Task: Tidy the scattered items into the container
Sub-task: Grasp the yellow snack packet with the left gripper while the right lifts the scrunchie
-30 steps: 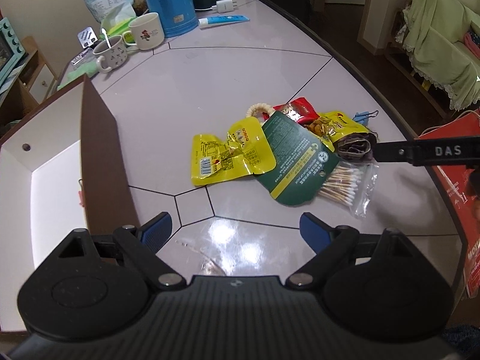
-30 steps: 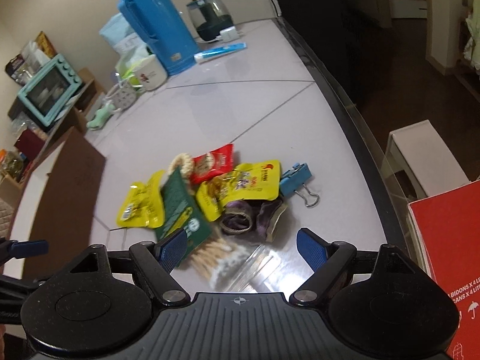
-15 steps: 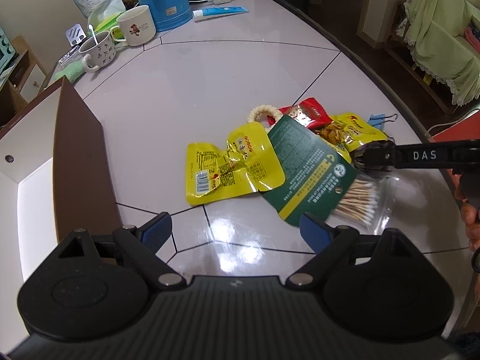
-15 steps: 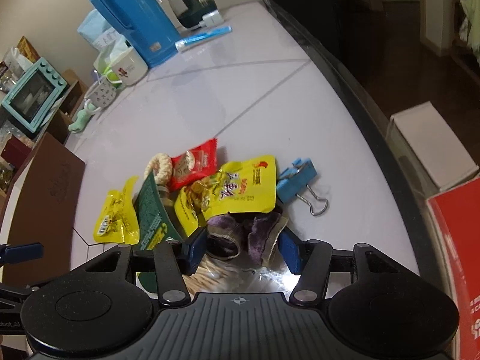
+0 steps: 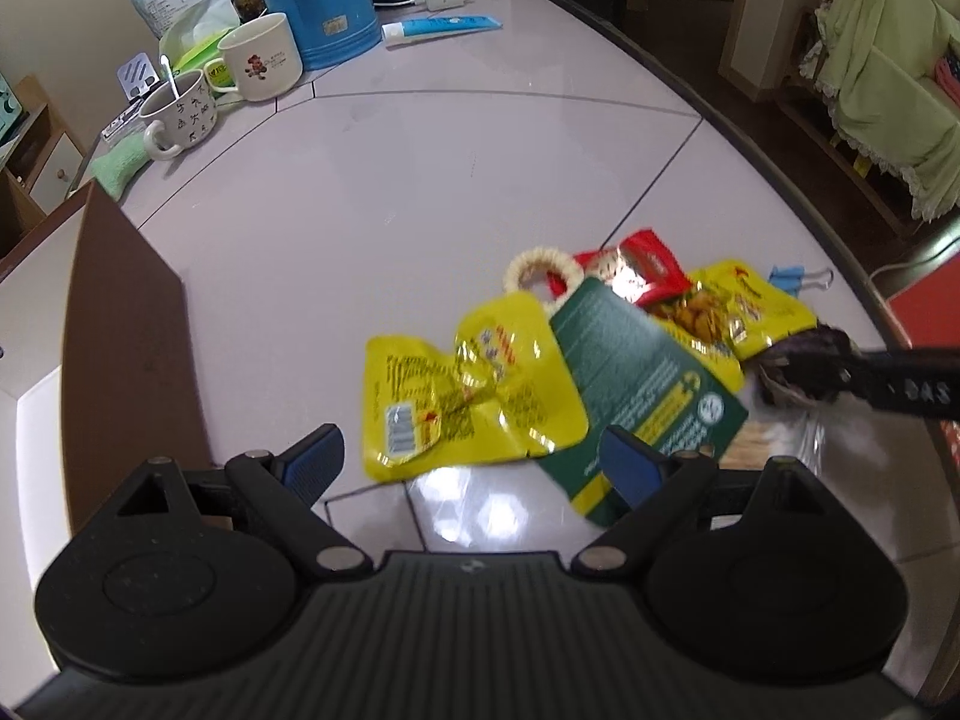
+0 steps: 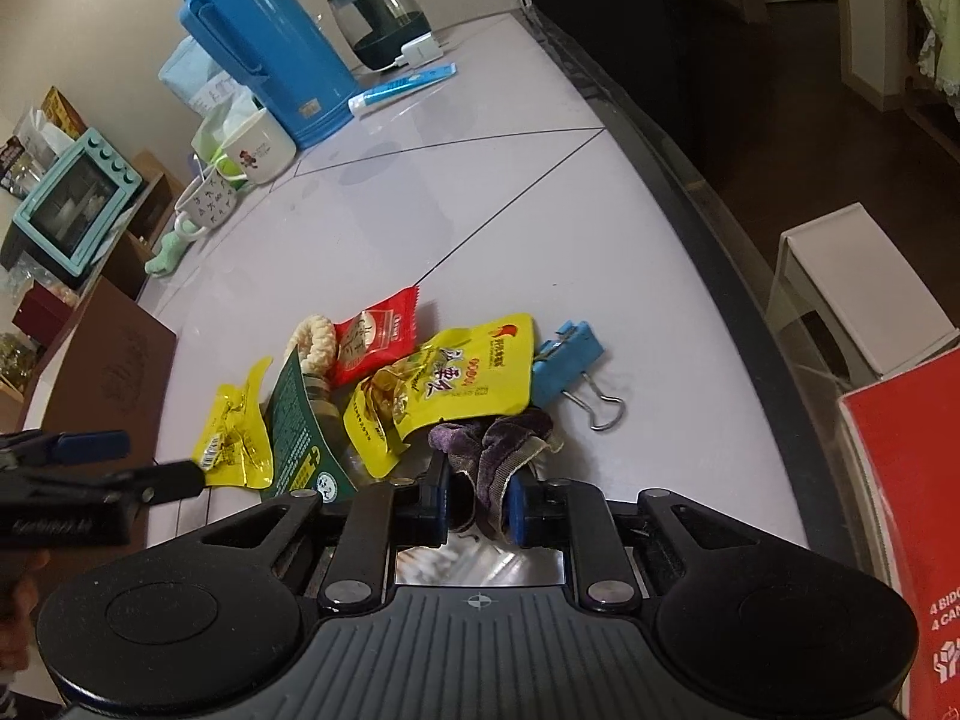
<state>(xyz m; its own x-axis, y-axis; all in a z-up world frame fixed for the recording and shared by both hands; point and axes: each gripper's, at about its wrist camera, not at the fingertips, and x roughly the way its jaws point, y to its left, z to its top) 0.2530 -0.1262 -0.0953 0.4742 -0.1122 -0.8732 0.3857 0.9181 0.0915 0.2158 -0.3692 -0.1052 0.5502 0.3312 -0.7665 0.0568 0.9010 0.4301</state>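
Right gripper (image 6: 477,501) jaws just closed on purple scrunchie (image 6: 501,441); left gripper (image 5: 471,459) jaws wide, empty, over bare table (image 5: 372,192).

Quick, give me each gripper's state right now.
Left gripper: open, holding nothing, above the yellow packet.
Right gripper: fingers have just been closing, now shut on the purple scrunchie.
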